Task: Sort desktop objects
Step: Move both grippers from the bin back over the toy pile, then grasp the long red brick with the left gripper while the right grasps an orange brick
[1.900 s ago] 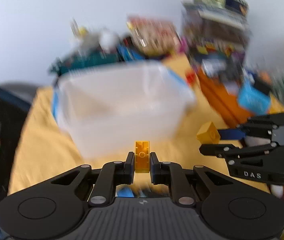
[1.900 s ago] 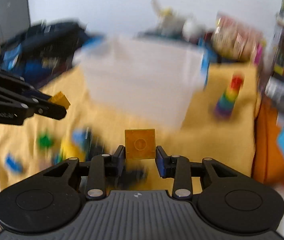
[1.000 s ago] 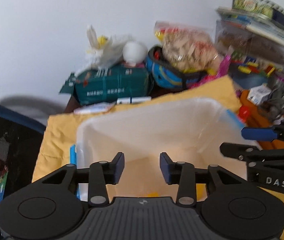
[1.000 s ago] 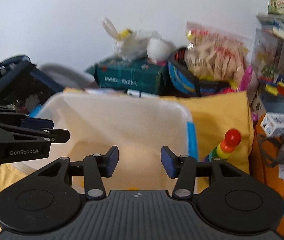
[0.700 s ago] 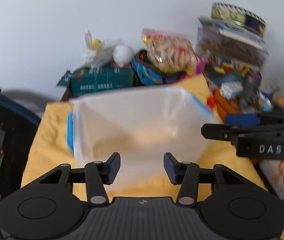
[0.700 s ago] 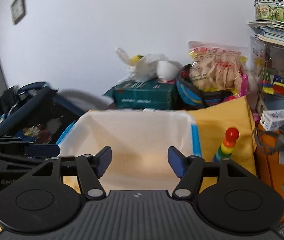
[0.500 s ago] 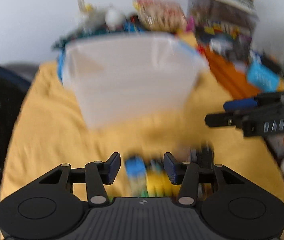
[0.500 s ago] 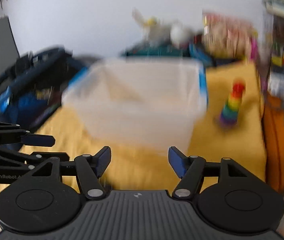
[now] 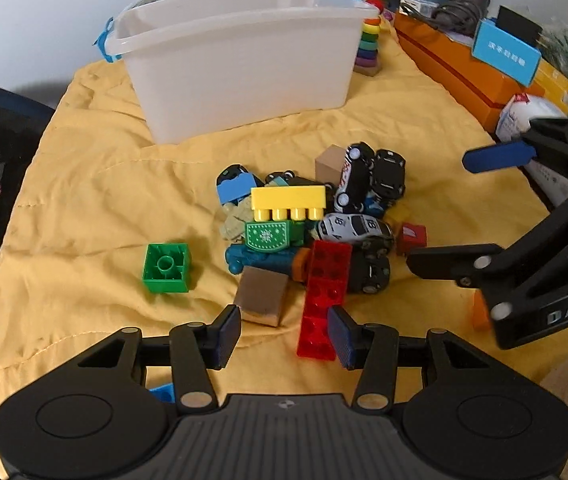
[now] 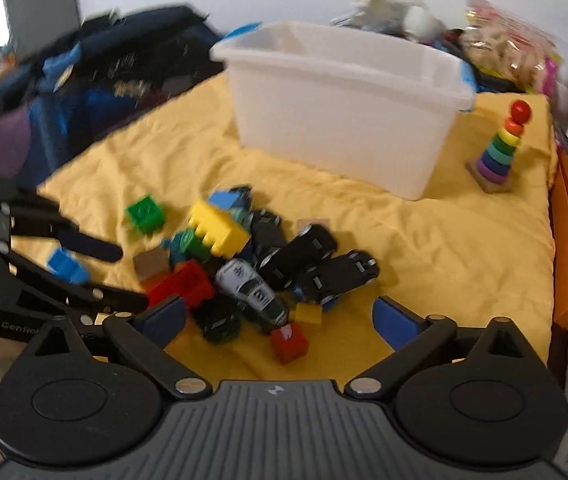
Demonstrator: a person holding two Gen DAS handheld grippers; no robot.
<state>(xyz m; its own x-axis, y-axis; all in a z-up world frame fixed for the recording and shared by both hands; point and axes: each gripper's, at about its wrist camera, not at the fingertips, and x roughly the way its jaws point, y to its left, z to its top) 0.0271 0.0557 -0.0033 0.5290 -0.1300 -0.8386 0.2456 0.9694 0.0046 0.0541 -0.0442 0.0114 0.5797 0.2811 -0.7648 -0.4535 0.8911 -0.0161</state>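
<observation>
Both wrist views look forward and down, close over the toy pile (image 9: pixel 307 224), left from its near-left, right from its right; shared: pile, white bin (image 10: pixel 343 104), yellow cloth (image 9: pixel 84 200).

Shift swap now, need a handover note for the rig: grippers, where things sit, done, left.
Left gripper open, empty, low over the near edge of the toy pile.
Right gripper open, empty, also at the pile.
White bin stands behind on the yellow cloth; contents not visible.
Left to sort: red long brick, green brick, yellow brick, toy cars.
</observation>
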